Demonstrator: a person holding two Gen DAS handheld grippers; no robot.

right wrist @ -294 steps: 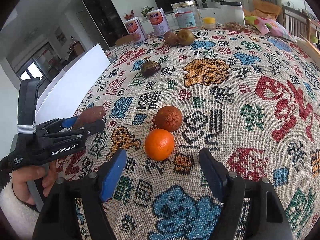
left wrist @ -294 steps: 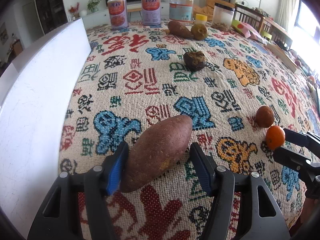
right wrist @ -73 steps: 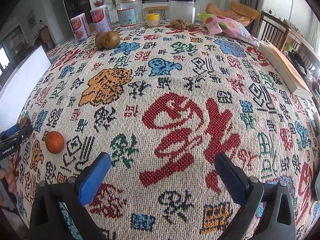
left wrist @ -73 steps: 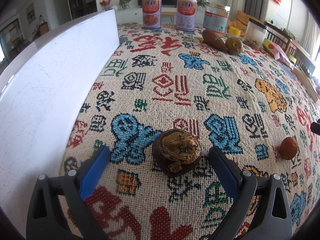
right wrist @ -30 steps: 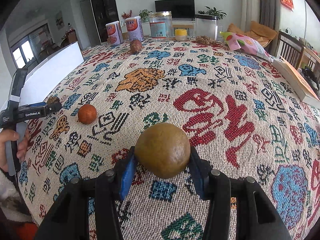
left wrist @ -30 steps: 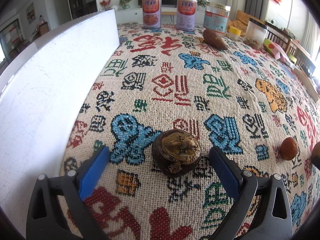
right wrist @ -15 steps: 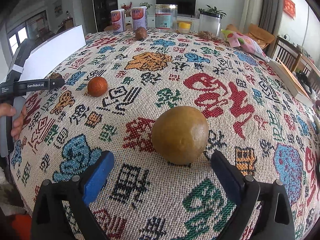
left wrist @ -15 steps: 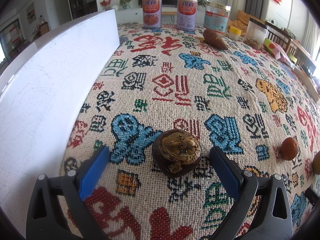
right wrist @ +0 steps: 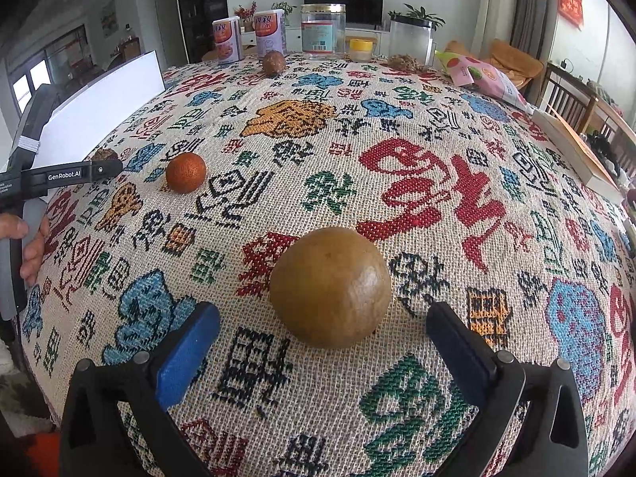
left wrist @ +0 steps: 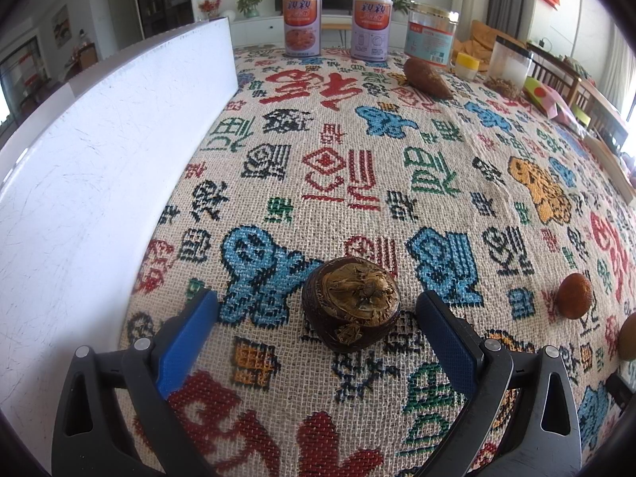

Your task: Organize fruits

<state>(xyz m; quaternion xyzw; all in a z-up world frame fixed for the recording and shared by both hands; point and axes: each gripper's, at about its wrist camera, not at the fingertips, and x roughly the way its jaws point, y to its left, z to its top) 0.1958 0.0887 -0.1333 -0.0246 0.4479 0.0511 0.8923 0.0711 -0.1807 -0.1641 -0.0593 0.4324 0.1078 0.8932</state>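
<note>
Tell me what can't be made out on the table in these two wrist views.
- Dark fruit, right wrist view: mostly hidden behind the left hand-held gripper.
- Brown round fruit, left wrist view: cut off by the right edge.
- Can labels: print too small to read.
- Sweet potato, right wrist view: seen end-on, its length hidden.
- Clear container: contents unclear.

Patterned woven tablecloth [right wrist: 437,127] with scattered fruits, cans [left wrist: 301,26], jars, a white board [left wrist: 99,151].

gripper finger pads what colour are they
Blue pads on black fingers, clearest in the right wrist view.
</note>
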